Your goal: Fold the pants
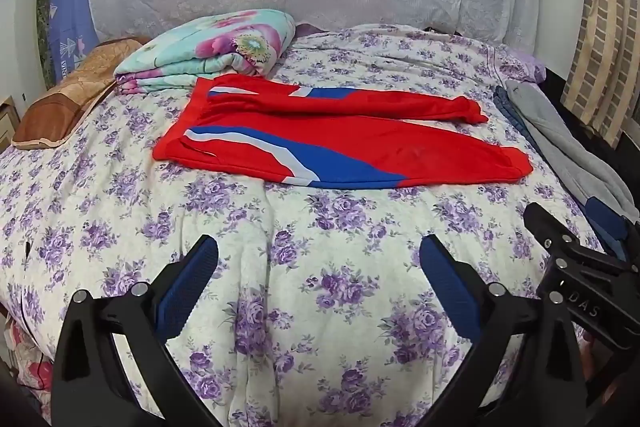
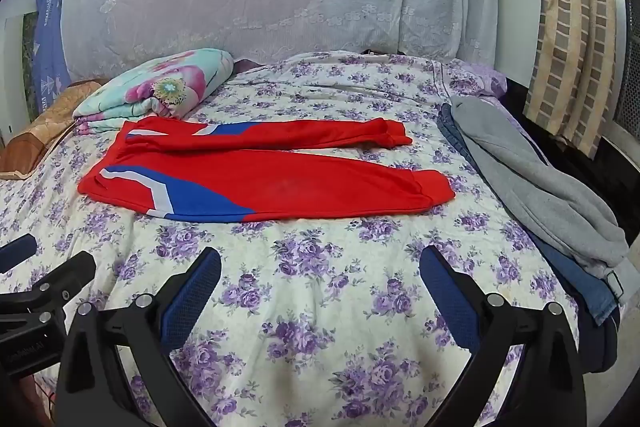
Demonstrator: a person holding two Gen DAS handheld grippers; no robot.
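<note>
Here, red pants [image 1: 340, 135] with blue and white stripes lie flat across a bed covered by a purple floral bedspread [image 1: 280, 267], waistband left, legs reaching right. Nearer the camera, the left gripper [image 1: 318, 267] and right gripper [image 2: 320, 271] hover above the spread, jaws wide apart, holding nothing. A folded floral quilt [image 1: 212, 47] touches the waistband; grey clothing [image 2: 532, 175] lies right.

Red pants [image 1: 340, 135] lie flat beyond open left tongs [image 1: 318, 267].
</note>
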